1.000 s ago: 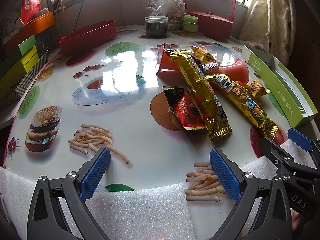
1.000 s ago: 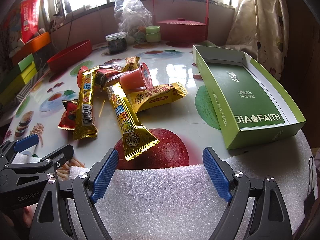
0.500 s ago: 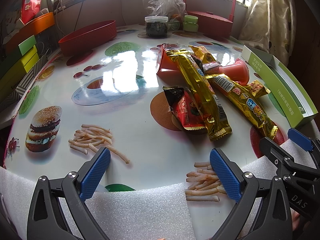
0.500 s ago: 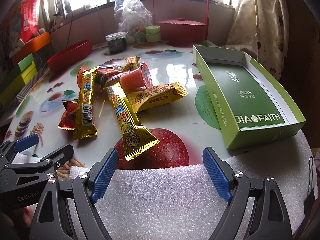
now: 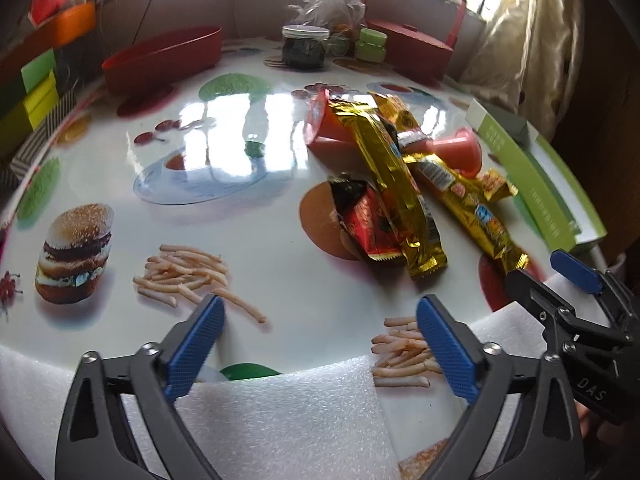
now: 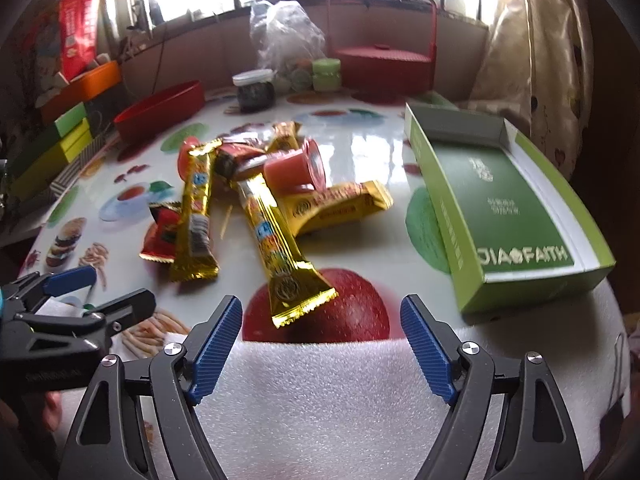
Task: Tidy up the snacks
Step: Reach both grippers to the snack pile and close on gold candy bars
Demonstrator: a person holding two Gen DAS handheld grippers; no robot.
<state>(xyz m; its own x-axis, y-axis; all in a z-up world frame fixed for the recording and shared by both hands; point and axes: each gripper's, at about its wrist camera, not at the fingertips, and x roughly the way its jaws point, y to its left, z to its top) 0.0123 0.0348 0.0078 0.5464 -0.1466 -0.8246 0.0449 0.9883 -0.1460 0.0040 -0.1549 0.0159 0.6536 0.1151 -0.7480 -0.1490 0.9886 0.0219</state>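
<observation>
- The right gripper [image 6: 321, 350] hovers over the white foam sheet [image 6: 340, 400] at the near edge of the table [image 6: 372, 236]; its jaws stand spread with nothing between them, and they have just been closing a little from their widest.
- The left gripper [image 5: 318, 348] likewise has its jaws spread and empty, having just been closing slightly; only printed fries on the tablecloth lie between its blue pads [image 5: 192, 350].
- The snacks lie in a loose heap mid-table: two long gold bars, a red packet [image 6: 160, 236], a flatter gold packet [image 6: 336, 208] and a pink jelly cup [image 6: 294, 168] tipped on its side (a second pink cup shows behind the heap in the left view).
- The nearest gold bar [image 6: 280, 244] lies toward 12 o'clock from the right jaws, just beyond their tips, its crimped near end over the printed red apple [image 6: 352, 316]. Its long axis runs from about 11 o'clock down to 5 o'clock, so it points nearly into the jaw gap, not across it.
- From the left jaws the same heap sits at about 1 o'clock and farther off; the right hand looks the nearer.
- The open green box [image 6: 500, 200], empty, lies at 2 o'clock from the right jaws, probably where the snacks go.
</observation>
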